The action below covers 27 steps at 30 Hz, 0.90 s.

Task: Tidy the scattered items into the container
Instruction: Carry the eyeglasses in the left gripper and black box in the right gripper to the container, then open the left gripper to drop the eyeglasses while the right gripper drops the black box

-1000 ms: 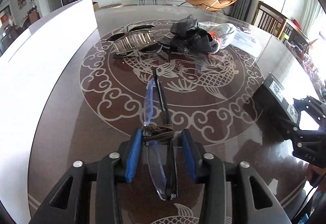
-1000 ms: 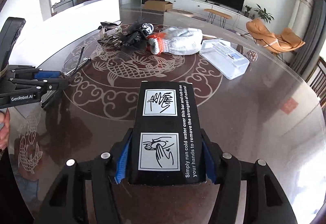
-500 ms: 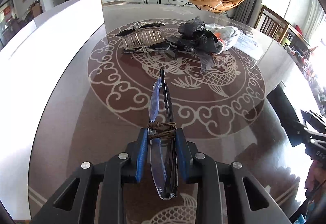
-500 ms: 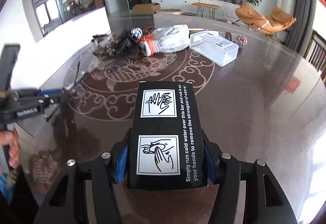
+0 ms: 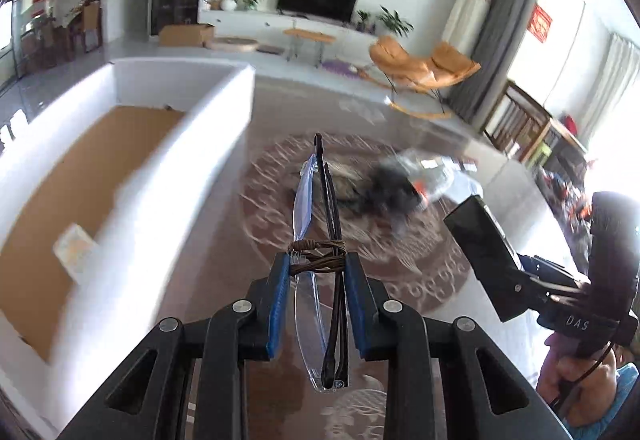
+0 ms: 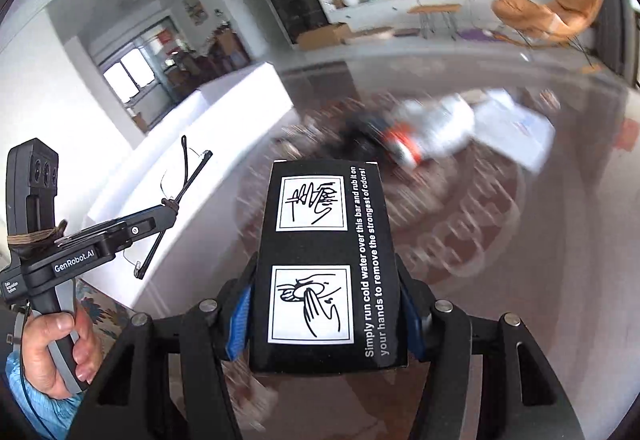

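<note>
Between the left tongs (image 5: 316, 276) folded glasses (image 5: 320, 240) are clamped; a black box (image 6: 326, 272) is pinched by the right tongs (image 6: 326, 316). Both are judged mid-carry toward the white container (image 5: 180, 176), needing release above its cardboard floor, revealed only by the left view. Remaining clutter (image 6: 400, 136) lies on the bench (image 6: 560, 240).

Black fingers (image 5: 276, 304), blue pads, seemingly light-blue sleeve (image 6: 48, 412).
</note>
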{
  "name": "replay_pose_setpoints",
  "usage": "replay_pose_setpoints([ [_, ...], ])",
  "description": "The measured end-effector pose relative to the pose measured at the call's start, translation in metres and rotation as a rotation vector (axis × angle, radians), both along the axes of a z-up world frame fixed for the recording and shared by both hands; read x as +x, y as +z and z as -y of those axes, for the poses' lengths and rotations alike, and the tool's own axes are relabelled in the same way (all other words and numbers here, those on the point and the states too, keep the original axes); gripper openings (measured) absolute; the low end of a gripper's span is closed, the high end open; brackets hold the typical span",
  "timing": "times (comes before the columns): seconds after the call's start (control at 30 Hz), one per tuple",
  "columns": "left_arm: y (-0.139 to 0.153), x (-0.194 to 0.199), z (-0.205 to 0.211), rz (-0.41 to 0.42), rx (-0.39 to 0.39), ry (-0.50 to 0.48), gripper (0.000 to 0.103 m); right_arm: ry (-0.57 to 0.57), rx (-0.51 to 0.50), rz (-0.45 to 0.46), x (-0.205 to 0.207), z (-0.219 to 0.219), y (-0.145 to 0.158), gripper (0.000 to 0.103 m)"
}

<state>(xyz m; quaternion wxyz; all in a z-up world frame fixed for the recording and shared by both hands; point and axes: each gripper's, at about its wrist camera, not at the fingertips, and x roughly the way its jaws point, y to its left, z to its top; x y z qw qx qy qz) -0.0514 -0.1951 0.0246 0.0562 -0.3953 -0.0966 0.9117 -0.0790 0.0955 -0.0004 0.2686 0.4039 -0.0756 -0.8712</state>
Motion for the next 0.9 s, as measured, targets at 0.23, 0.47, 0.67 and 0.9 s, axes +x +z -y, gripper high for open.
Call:
replay_pose_setpoints([
  [0.23,0.028,-0.008,0.13,-0.009,-0.056,0.195,0.027,0.232,-0.05,-0.084,-0.039,0.157,0.065,0.059],
  [0.47,0.002,-0.022,0.213,0.087,-0.105,0.317,0.027,0.385,0.059,-0.066,-0.066,0.316,0.054,0.059],
  [0.67,-0.032,-0.032,0.231,0.196,-0.176,0.335,0.03,0.407,0.157,-0.022,-0.073,0.378,0.012,0.06],
  [0.9,-0.034,-0.021,0.234,0.174,-0.196,0.384,0.081,0.391,0.137,-0.004,-0.082,0.385,0.01,0.061],
])
